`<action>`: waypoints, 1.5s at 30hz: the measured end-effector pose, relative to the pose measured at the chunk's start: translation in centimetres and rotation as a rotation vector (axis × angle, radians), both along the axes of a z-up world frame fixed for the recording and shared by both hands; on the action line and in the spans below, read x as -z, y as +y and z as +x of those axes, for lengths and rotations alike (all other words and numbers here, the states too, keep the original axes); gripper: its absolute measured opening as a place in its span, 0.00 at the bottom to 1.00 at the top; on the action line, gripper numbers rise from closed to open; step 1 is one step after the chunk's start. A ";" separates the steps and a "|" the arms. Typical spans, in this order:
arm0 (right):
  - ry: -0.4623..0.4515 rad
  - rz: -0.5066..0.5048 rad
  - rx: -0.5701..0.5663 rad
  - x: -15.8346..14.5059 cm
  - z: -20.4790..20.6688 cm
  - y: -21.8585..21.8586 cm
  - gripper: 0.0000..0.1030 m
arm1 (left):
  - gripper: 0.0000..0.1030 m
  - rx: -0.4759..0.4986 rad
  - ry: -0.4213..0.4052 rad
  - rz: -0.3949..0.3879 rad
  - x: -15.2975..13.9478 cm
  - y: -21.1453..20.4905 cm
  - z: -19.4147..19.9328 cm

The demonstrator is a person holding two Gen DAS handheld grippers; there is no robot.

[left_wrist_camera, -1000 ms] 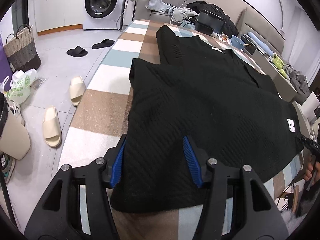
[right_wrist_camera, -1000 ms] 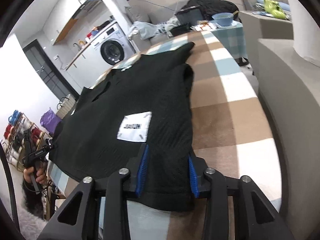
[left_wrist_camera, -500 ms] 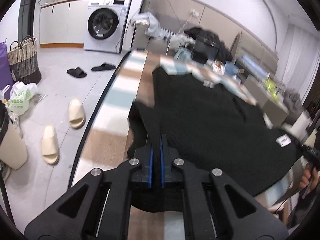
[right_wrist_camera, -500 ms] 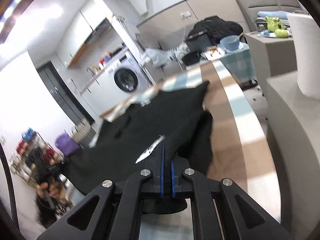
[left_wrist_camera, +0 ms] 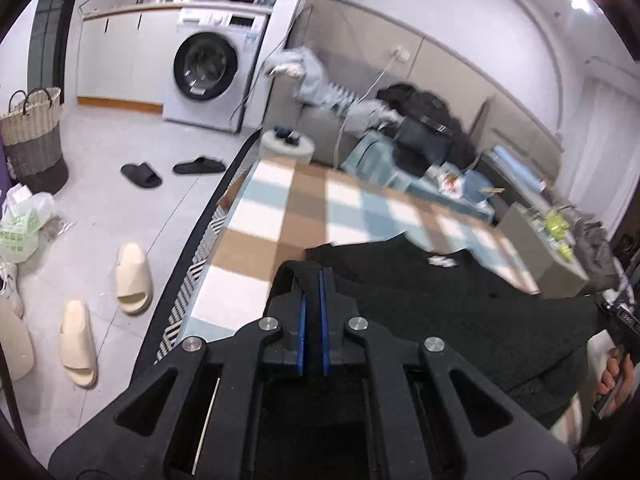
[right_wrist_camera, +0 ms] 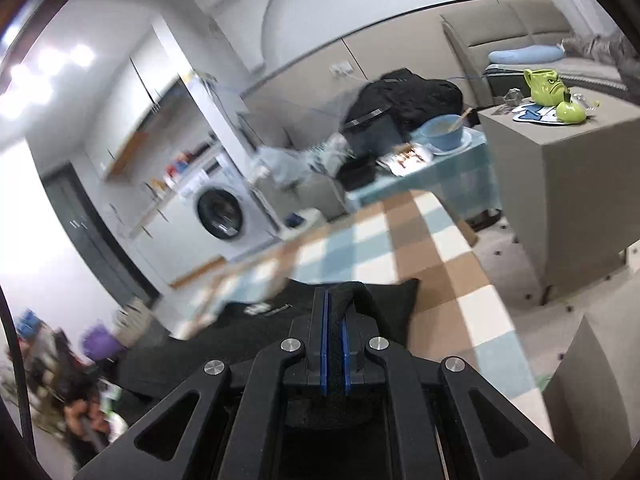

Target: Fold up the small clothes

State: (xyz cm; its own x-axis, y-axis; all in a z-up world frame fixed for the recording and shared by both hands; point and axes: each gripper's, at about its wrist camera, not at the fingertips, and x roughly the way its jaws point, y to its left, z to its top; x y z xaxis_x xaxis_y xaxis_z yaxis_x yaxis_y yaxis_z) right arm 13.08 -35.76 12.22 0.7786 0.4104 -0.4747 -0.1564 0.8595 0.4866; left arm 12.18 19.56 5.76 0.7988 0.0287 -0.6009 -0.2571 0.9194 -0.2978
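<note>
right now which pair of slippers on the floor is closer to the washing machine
The black pair, lying just in front of the washing machine. The cream pair sits farther from it, beside the checked table.

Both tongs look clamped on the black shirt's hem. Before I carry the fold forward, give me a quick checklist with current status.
1. Left tongs shut on the shirt: ok, cloth is pinched between the blue pads.
2. Right tongs shut on the shirt: ok, a roll of hem sits between the pads.
3. Hem lifted off the tablecloth: ok at both tongs.
4. Tablecloth beyond the shirt free for the fold: ok, bare checks show ahead.
5. Far part of the shirt lying flat: cannot tell, it is blurred.
6. Bowl at the far end clear of the path: ok, well beyond the shirt.
</note>
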 end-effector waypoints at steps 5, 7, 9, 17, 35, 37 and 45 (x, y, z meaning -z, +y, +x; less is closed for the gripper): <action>0.215 -0.163 0.012 5.7 3.0 1.4 0.07 | 0.04 0.003 0.147 0.007 5.3 -0.1 2.5; 0.267 -0.235 0.012 7.1 3.3 1.9 0.17 | 0.12 -0.009 0.177 0.002 6.2 -0.1 2.6; 0.254 -0.280 0.009 7.1 2.8 2.3 0.24 | 0.23 -0.015 0.184 0.010 6.6 -0.4 2.1; 0.175 -0.373 -0.016 5.4 -0.2 3.8 0.43 | 0.42 -0.004 0.191 0.039 6.1 -2.8 -0.7; 0.313 0.077 -0.152 5.8 -3.4 2.2 0.59 | 0.56 0.089 0.196 -0.154 4.6 -7.4 -5.2; 0.348 0.109 -0.148 6.6 -3.2 2.1 0.59 | 0.56 0.109 0.228 -0.193 5.4 -7.6 -5.0; 0.420 0.220 -0.121 8.8 -0.5 2.9 0.59 | 0.56 0.150 0.236 -0.286 7.7 -7.4 -3.8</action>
